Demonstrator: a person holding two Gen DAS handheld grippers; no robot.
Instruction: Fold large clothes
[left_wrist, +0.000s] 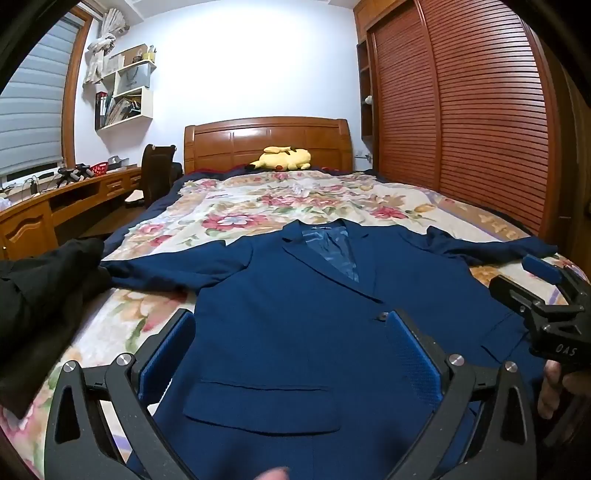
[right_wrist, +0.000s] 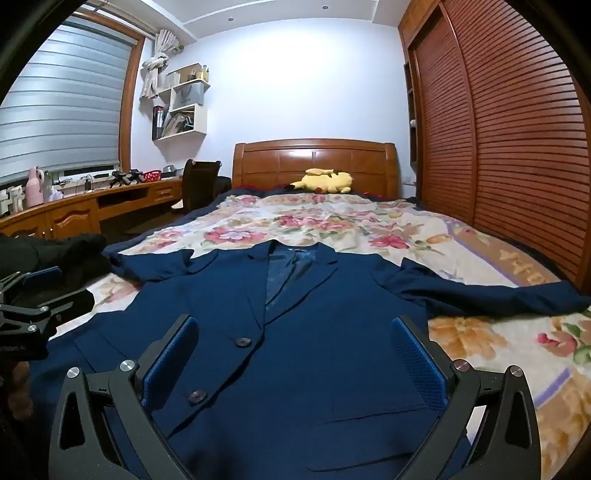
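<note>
Jacket: one navy blazer (left_wrist: 295, 332), front up on the floral bedspread (left_wrist: 258, 206), sleeves spread.
Buttons: two (right_wrist: 243, 342) visible; hem cut off.
Tongs: left tongs (left_wrist: 291, 354) and right tongs (right_wrist: 293, 362), both spread wide, holding nothing.
Dark garment (left_wrist: 40, 295): one, left edge, partly hidden.
Plush toy (left_wrist: 284, 158): one.

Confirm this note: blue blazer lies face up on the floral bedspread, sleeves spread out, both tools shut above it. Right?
One error: both tools are open, not shut. The left tool and right tool each show spread jaws over the blazer in their own wrist views. The rest stands.
</note>
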